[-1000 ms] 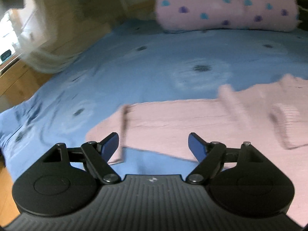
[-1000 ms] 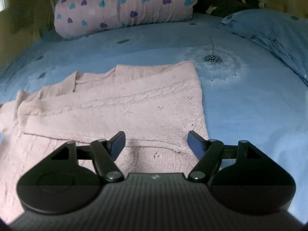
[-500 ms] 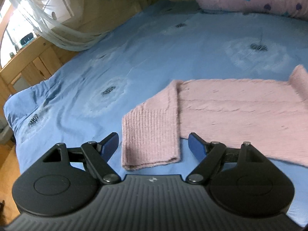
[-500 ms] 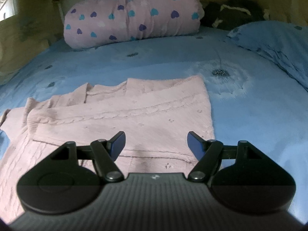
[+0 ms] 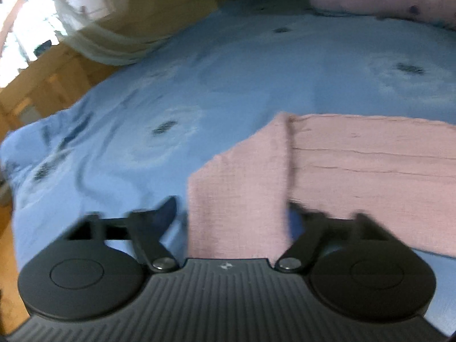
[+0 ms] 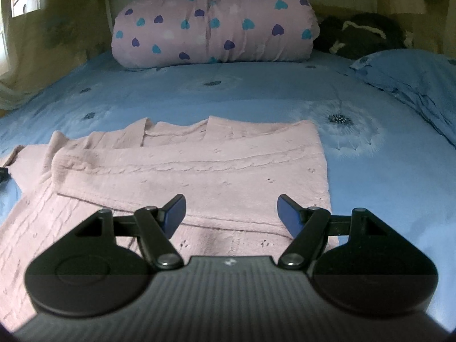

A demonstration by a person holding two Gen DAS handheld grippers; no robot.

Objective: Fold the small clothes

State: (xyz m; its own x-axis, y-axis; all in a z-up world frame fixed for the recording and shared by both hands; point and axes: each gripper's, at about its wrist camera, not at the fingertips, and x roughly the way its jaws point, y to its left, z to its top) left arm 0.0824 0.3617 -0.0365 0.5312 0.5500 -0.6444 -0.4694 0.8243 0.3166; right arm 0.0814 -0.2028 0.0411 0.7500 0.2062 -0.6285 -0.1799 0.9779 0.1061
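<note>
Sweater: pink knit sweater (image 6: 199, 171) lying flat on the bed, partly folded, one layer doubled over the body with the fold edge running across.
Sleeve: ribbed sleeve (image 5: 239, 196) sticks out toward the left camera, resting on the sheet.
Left hand-held gripper (image 5: 232, 213): fingers spread wide, the sleeve end sits right between them, nothing pinched. View's pretty blurry tbh.
Right hand-held gripper (image 6: 231, 211): fingers apart too, hanging over the sweater's near hem, gripping nothing.
Bed: blue sheet (image 6: 256, 97) with dandelion prints.
Further back: pink heart-print rolled blanket (image 6: 213, 25), blue pillow (image 6: 413, 77) to the right, something dark (image 6: 362, 37) behind it.
</note>
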